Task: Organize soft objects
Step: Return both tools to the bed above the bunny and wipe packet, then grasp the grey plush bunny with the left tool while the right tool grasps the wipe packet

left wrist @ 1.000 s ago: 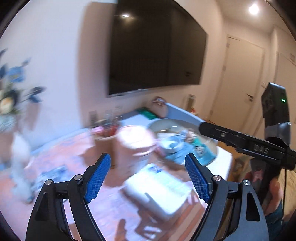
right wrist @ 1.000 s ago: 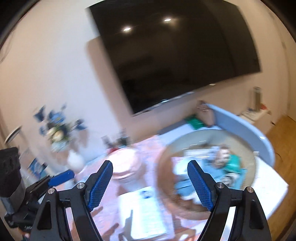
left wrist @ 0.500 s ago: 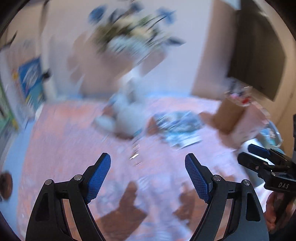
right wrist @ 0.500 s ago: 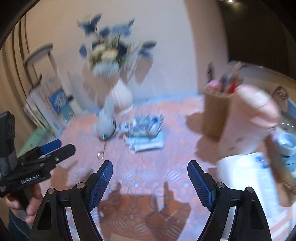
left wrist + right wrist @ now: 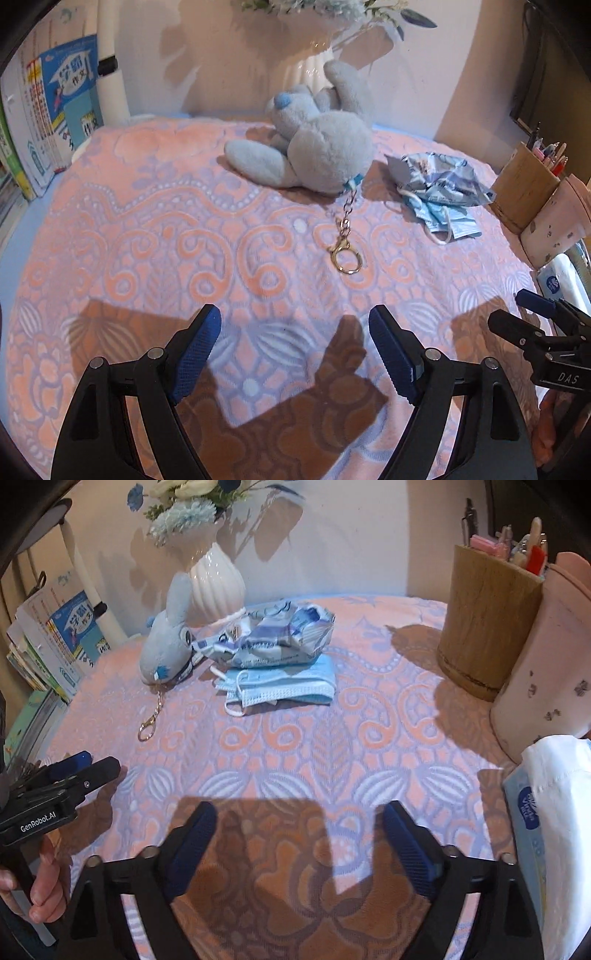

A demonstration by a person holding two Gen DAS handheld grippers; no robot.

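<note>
Approach step judged in hand: left gripper (image 5: pixel 295 350) was held wide, empty; right gripper (image 5: pixel 299 845) opening, empty. Plush toy (image 5: pixel 314 147) and face masks (image 5: pixel 280 686) lay ahead on the blanket (image 5: pixel 147 240); a reach was required next.

A grey plush bunny keychain (image 5: pixel 317 147) lies on the pink patterned blanket (image 5: pixel 184 240) before the white ribbed vase (image 5: pixel 218 583). Crumpled blue face masks (image 5: pixel 280 664) lie just right of it. A round wooden pen holder (image 5: pixel 487 624) stands farther right.

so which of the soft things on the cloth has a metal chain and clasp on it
The grey plush toy, lying in front of the white vase. The chain trails from it; the face masks beside it have only white ear loops.
</note>
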